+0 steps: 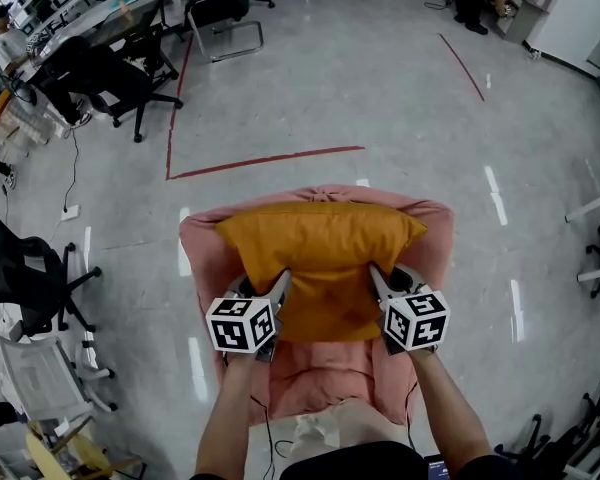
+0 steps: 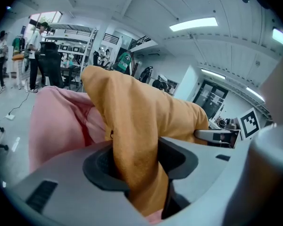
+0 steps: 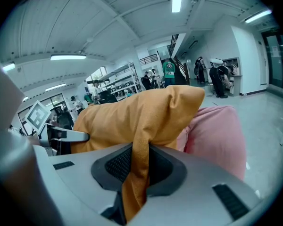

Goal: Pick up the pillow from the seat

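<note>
**Both grippers clamped on the orange pillow over the pink seat**

The mustard-orange fabric pillow (image 1: 320,253) lies crosswise over the pink upholstered armchair seat (image 1: 435,238), and its long side spans almost the whole width between the padded arms. From the head view I cannot tell whether its underside touches the cushion or is just clear of it.

The left gripper (image 1: 270,286) has the pillow's near left corner. In the left gripper view its dark fingers (image 2: 101,166) stand narrow and pinch a thick fold of the orange cloth, which bunches up between them. The right gripper (image 1: 385,283) has the near right corner. In the right gripper view its fingers (image 3: 115,164) are closer together and squeeze a thin pleat of fabric that hangs down through the gap.

Each gripper carries a white cube with black square markers, the left one (image 1: 242,324) and the right one (image 1: 417,319). The person's bare forearms reach in from the bottom edge of the head view.

The armchair stands on a pale grey polished floor (image 1: 380,88), and red tape lines (image 1: 270,160) are stuck to the floor just beyond it. Black office chairs (image 1: 110,78) stand well apart, at the upper left.
</note>
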Demonstrator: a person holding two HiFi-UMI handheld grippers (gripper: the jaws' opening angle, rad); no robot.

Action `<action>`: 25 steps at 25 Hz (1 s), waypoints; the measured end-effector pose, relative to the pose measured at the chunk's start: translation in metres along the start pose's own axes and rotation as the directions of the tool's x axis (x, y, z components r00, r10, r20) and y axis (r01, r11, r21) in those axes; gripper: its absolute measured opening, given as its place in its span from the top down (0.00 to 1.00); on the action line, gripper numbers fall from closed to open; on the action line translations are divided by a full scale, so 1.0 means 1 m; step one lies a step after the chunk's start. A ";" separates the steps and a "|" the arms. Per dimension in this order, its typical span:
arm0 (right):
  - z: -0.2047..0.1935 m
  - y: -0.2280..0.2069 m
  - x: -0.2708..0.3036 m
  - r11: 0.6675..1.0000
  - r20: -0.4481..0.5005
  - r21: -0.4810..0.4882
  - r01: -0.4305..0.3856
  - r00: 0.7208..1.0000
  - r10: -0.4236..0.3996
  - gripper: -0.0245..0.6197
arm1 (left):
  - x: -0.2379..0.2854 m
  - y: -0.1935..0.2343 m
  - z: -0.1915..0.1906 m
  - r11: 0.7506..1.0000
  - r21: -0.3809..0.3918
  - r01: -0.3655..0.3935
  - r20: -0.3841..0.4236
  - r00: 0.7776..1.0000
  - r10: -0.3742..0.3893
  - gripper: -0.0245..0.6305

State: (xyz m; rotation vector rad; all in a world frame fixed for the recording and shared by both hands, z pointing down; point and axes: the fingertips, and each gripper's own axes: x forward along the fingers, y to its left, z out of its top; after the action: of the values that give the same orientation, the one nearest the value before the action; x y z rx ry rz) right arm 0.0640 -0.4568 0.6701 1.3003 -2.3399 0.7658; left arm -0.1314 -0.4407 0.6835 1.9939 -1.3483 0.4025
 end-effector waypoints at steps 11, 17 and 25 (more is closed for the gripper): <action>0.010 0.007 -0.017 1.000 0.041 0.022 -0.022 0.999 0.021 0.83 | -0.021 -0.014 0.007 1.000 0.009 0.013 0.018 1.000 -0.013 0.64; 0.029 0.020 -0.036 1.000 0.096 -0.004 -0.018 0.995 0.018 0.83 | -0.044 -0.025 0.022 0.999 0.035 0.023 0.075 0.997 -0.026 0.65; 0.046 0.046 -0.072 1.000 0.159 -0.029 -0.002 0.987 0.007 0.83 | -0.085 -0.040 0.035 0.997 0.075 0.036 0.132 0.990 -0.046 0.65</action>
State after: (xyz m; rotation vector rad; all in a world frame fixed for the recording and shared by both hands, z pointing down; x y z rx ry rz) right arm 0.0594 -0.4171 0.5810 1.3912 -2.4683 0.6487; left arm -0.1351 -0.3970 0.5931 2.1374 -1.3889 0.3079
